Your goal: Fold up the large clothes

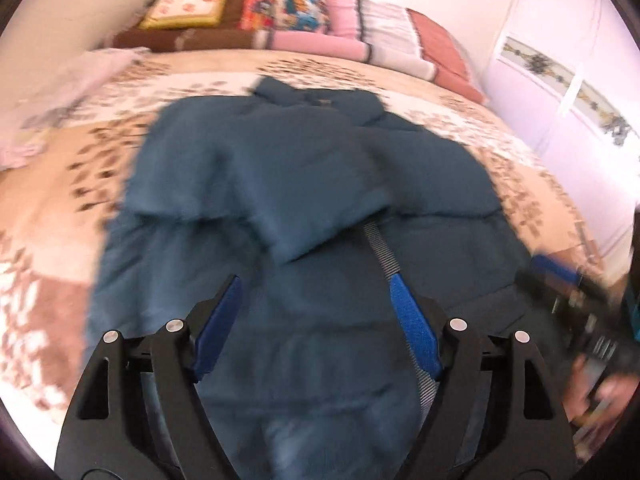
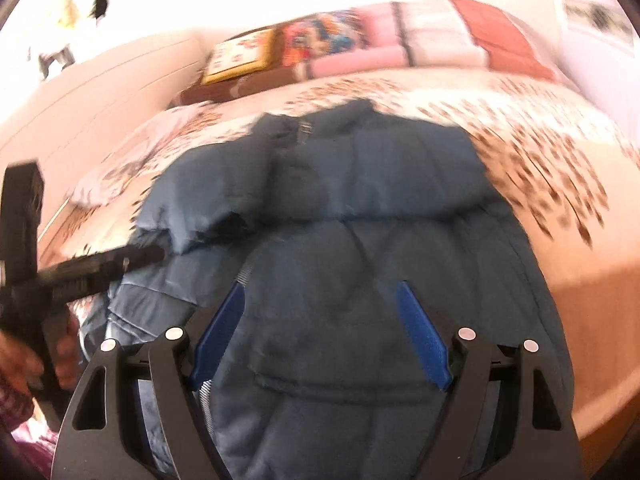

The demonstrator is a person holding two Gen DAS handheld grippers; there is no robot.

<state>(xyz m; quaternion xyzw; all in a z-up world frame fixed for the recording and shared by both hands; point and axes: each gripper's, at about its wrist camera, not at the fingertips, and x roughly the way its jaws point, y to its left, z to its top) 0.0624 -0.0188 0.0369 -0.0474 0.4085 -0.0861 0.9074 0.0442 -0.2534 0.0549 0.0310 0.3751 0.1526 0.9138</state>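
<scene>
A dark blue puffer jacket [image 1: 280,168] lies front up on the bed, collar toward the pillows, with a sleeve [image 1: 320,220] folded across its chest. My left gripper [image 1: 315,280] hovers open over the jacket's lower half, nothing between its blue pads. In the right wrist view the same jacket [image 2: 360,184] fills the middle. My right gripper [image 2: 320,285] also stands open above it, and its pads hold nothing. The left gripper [image 2: 120,260] shows at that view's left edge, over the jacket's side. The right gripper [image 1: 580,308] appears blurred at the right edge of the left wrist view.
The bed [image 1: 60,208] has a cream, leaf-patterned cover. Several bright pillows [image 1: 280,12] line its far end. A crumpled pale cloth [image 1: 60,92] lies at the far left. A white wardrobe [image 1: 560,80] stands to the right. A hand [image 2: 24,360] grips the left tool's handle.
</scene>
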